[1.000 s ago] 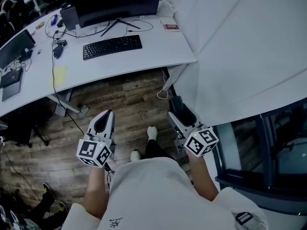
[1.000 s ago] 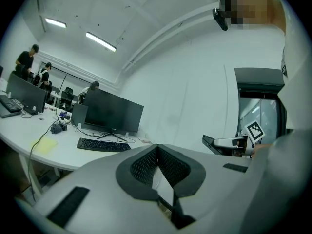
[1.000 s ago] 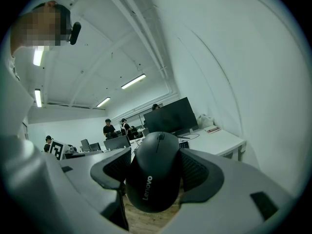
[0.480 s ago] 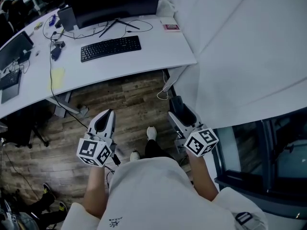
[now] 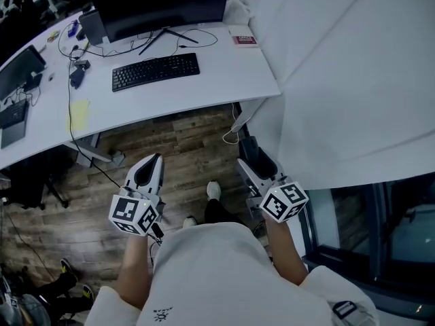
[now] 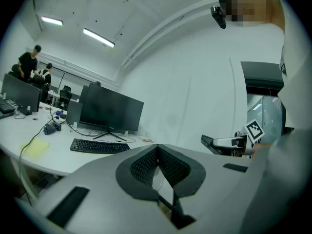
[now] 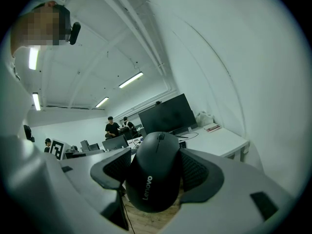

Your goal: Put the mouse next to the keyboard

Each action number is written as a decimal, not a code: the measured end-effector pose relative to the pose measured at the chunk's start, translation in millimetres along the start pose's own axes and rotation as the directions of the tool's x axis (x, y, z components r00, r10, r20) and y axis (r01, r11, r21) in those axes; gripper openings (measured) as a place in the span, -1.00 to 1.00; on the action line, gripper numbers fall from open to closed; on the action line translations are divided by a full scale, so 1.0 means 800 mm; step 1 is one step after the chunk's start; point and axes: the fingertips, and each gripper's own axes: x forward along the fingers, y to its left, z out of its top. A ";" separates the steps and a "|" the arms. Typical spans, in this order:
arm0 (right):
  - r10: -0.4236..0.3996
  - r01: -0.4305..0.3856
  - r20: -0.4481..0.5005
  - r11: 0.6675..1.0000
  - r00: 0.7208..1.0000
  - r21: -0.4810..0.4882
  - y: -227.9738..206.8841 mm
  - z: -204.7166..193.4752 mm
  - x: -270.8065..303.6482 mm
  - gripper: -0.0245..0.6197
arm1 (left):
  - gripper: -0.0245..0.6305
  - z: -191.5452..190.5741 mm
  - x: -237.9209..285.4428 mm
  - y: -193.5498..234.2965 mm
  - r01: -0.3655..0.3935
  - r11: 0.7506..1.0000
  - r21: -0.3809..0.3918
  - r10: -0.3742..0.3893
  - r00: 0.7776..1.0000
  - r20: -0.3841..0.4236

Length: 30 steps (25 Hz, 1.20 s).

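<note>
Fingers (image 7: 194,172) of right gripper (image 7: 155,152) clamped on mouse (image 7: 153,182) sides; left gripper (image 6: 157,150) pressed together, empty. Mouse judged light, hard, slippery.

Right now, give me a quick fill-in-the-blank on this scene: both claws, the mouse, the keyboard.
1. The right claw is shut on a black ____.
2. The left claw is shut and holds ____.
3. The keyboard lies on the white desk, in front of the dark ____.

Missing words: mouse; nothing; monitor.
</note>
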 end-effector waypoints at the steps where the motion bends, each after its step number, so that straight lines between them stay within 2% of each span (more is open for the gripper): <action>1: 0.002 -0.002 0.000 1.000 1.000 0.002 -0.004 0.002 0.003 0.06 | -0.89 0.001 0.005 0.000 -0.001 1.000 0.001 0.001 1.000 -0.002; 14: 0.036 -0.036 -0.012 0.999 0.999 0.001 -0.068 0.047 0.051 0.06 | -0.89 0.030 0.088 -0.001 -0.028 1.000 0.006 0.028 1.000 -0.006; 30: 0.107 -0.106 -0.063 0.994 0.992 0.015 -0.139 0.068 0.115 0.06 | -0.89 0.036 0.183 0.005 -0.074 0.997 -0.008 0.074 0.997 -0.021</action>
